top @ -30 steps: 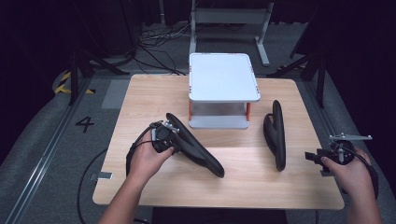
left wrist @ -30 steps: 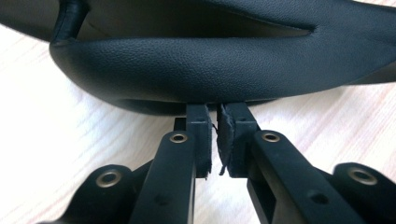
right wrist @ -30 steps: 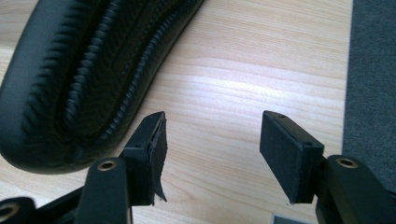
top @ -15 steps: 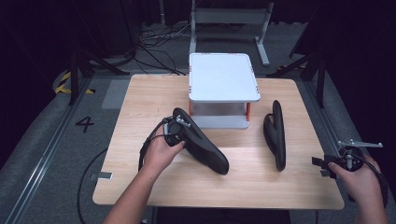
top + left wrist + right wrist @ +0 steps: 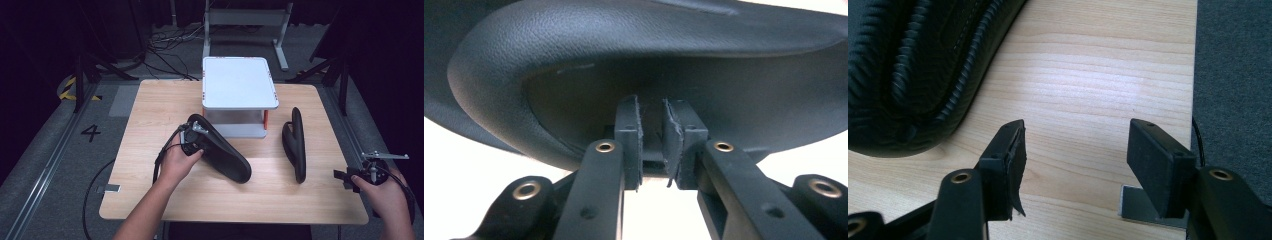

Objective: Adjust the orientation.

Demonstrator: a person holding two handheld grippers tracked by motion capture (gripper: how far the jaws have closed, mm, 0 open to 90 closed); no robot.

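- Just ahead of the left claw lies a black shoe, flat on the table; its heel end meets the claw, its toe points away toward the table's near edge.
- Left jaws sit nearly pressed together, a thin slit between the pads, with the shoe's curved rim arching over them; whether any rim is pinched between them I cannot tell.
- To do this well, I judge: seat the rim deep between the pads before lifting (a shallow bite would let the shoe swing).
- Right claw is spread wide and empty over bare wood.
- Up and left of it a second shoe stands on edge, untouched.
- Beyond both, a white stand.
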